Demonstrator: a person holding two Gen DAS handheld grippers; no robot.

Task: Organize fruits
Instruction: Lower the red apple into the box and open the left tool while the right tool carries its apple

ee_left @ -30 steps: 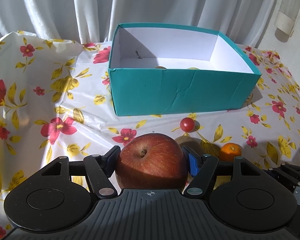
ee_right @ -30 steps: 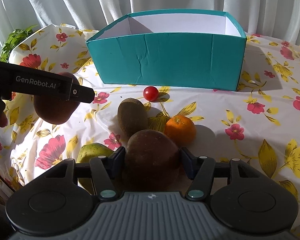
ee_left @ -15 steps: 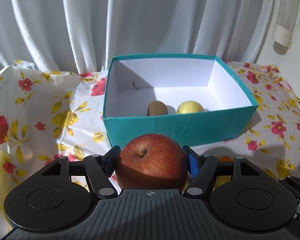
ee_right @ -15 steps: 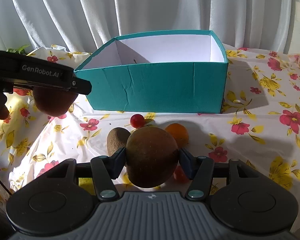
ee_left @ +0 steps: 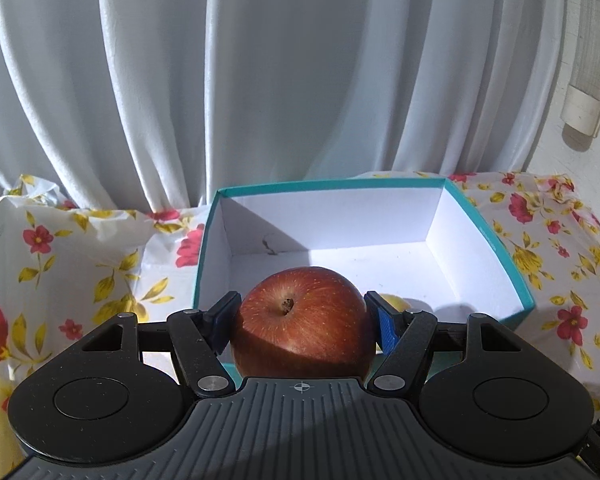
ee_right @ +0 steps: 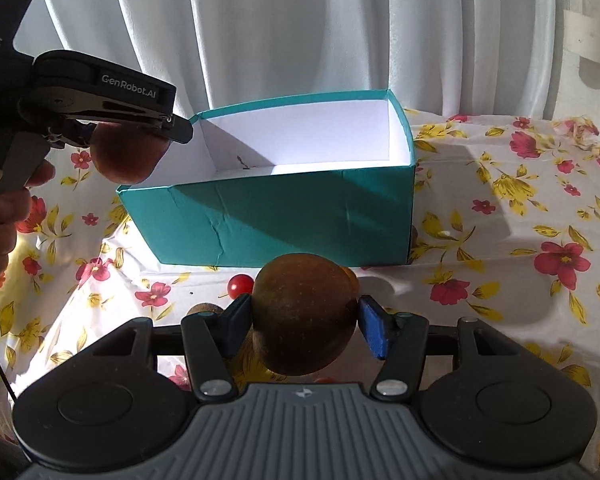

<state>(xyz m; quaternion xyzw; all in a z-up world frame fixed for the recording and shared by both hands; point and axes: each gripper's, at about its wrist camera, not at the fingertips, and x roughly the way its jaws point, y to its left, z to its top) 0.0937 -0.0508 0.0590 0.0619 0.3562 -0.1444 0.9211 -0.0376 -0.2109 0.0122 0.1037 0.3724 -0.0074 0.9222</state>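
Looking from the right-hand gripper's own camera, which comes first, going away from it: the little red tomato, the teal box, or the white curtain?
1. Cherry tomato: on the cloth, just ahead and left of the right gripper.
2. Teal box: farther back, centre.
3. White curtain: behind the box, at the very back.

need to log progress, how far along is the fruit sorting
Done: a yellow fruit lies in the box. In hand: the left gripper holds an apple at the box's near edge; the right gripper holds a brown fruit. Left: a cherry tomato on the table.
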